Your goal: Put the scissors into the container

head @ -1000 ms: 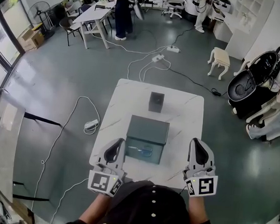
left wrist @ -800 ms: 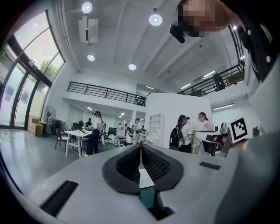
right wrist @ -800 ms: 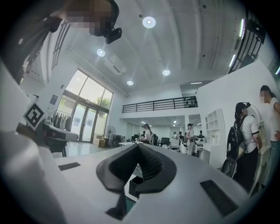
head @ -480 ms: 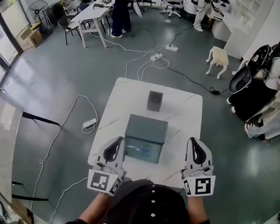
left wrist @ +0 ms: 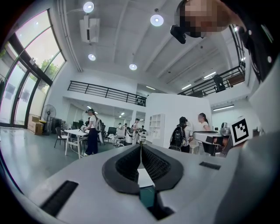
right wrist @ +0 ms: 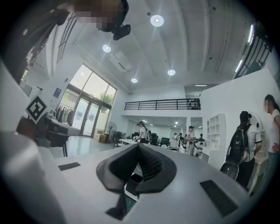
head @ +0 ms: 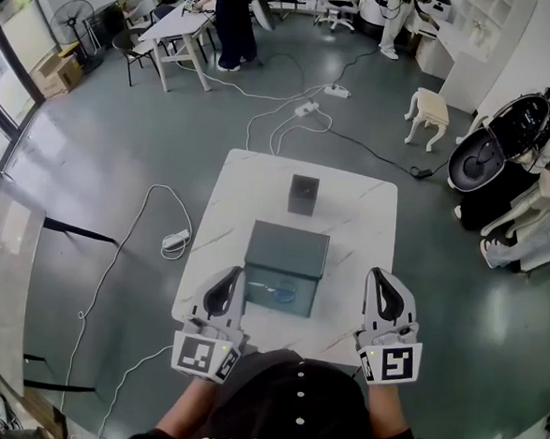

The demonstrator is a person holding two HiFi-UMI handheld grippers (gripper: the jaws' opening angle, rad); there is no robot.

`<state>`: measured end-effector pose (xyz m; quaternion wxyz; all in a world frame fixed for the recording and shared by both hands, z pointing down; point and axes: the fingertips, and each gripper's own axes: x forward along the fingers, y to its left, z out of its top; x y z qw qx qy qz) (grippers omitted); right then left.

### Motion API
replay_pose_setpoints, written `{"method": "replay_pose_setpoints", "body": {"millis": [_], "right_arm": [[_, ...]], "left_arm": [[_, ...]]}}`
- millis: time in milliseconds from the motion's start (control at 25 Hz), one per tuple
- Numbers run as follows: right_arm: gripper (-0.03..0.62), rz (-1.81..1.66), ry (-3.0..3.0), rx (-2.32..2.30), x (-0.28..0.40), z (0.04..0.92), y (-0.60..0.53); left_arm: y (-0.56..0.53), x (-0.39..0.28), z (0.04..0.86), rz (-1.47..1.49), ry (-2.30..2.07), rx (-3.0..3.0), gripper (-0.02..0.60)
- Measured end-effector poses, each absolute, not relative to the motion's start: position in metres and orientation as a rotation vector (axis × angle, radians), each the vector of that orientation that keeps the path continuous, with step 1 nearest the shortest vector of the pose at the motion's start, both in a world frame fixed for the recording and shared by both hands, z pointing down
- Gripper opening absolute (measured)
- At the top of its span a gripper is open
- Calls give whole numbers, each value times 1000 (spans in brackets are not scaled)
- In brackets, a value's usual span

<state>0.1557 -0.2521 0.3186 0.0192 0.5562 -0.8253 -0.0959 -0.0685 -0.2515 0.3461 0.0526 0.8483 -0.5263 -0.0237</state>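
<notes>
A dark green container (head: 287, 248) stands in the middle of the white marble table (head: 359, 220). The scissors (head: 280, 293), with pale blue handles, lie inside it near its front wall. My left gripper (head: 231, 276) hovers over the table's front edge just left of the container, shut with nothing in it. My right gripper (head: 381, 274) is held level to the right of the container, a hand's width from it, also shut and empty. In the left gripper view the left gripper (left wrist: 141, 147) has its pads together. The right gripper view shows the right gripper (right wrist: 138, 147) the same way.
A small dark cube (head: 303, 194) stands on the table behind the container. Cables and a power strip (head: 177, 243) lie on the grey floor to the left. A white stool (head: 430, 114) and several people are farther back.
Both grippers, the container and the scissors stay where they were. Only the people in the background have shifted.
</notes>
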Motion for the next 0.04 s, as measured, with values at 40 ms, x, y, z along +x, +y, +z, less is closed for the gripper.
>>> {"method": "replay_pose_setpoints", "body": {"millis": [40], "right_arm": [[14,-296,-2562,1726,156,317,-253]], "left_arm": [[-252,-68,344,-73,-1601,2580,35]]}}
